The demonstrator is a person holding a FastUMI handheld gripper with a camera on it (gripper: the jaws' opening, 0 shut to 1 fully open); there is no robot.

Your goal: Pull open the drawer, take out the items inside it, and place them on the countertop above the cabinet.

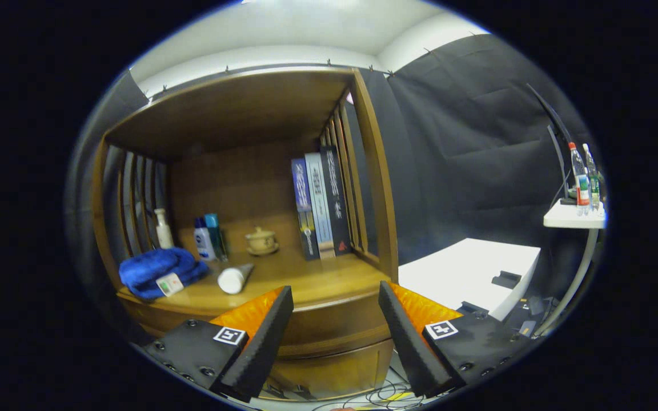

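My gripper (336,298) is open, its two orange-and-black fingers spread wide with nothing between them, held in front of a wooden cabinet (329,319). The cabinet's countertop (300,279) lies just beyond the fingertips. On it lie a folded blue towel (156,272) and a white tube (234,278) on its side. The curved drawer front (334,365) shows between and below the fingers, and it looks shut. What the drawer holds is hidden.
At the back of the countertop stand small bottles (206,238), a white pump bottle (163,229), a lidded cup on a saucer (261,241) and upright books (321,208). A white table (466,274) stands to the right, with a small shelf carrying drink bottles (585,182). Cables (386,394) lie on the floor.
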